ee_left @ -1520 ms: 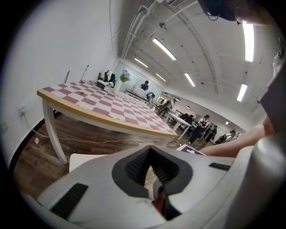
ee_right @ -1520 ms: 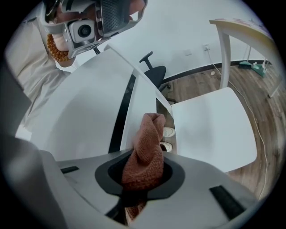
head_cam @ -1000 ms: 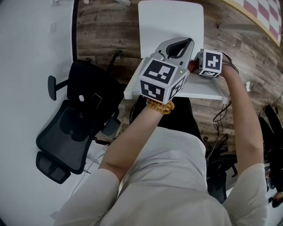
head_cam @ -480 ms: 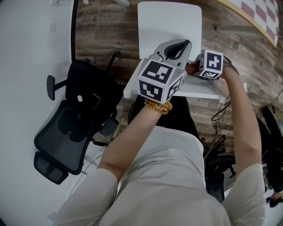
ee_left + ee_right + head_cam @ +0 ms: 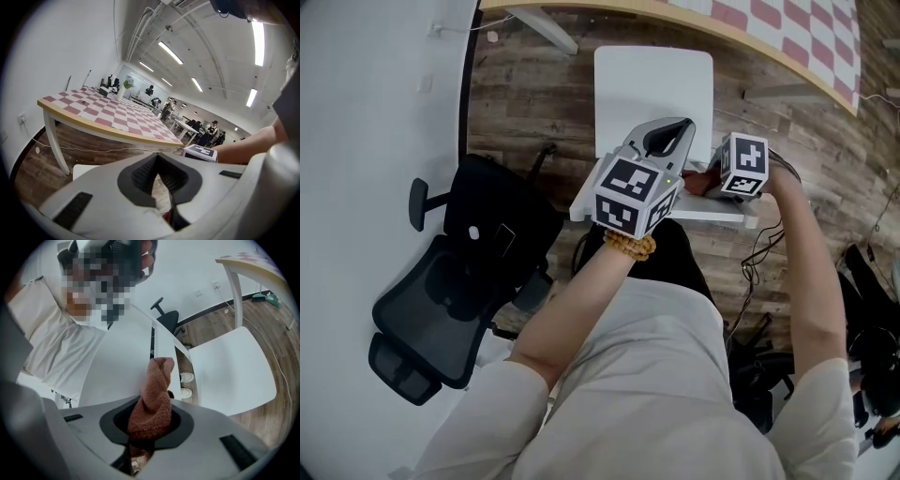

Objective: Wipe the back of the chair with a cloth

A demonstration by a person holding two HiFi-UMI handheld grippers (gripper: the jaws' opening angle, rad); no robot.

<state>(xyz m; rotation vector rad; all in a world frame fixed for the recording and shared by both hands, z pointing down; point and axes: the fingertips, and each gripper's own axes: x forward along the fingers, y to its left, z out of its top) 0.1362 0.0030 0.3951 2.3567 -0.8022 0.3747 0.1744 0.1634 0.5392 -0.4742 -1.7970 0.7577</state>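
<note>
**Head and gripper views, chair-wiping task.** The right gripper (image 5: 149,430) is shown with its jaws clamped on a rust-brown cloth (image 5: 152,397). The cloth is bunched between the jaws and stands out beyond their tips. Directly ahead of this gripper, the free end of the cloth is seen at the top edge of the white chair back (image 5: 117,376); whether it touches the edge cannot be told. The seat (image 5: 229,366) is seen beyond the cloth and to the gripper's right. A pair of shoes (image 5: 186,385) is seen on the floor in the gap between back and seat.

The left gripper (image 5: 169,202) is shown with its jaws together and nothing held between them. In the head view it is held over the chair back, just to the left of the right gripper. A checkered table (image 5: 108,112) is seen ahead of it and to its left, over a wooden floor (image 5: 525,84). A black office chair (image 5: 459,281) is seen well to this gripper's left.
</note>
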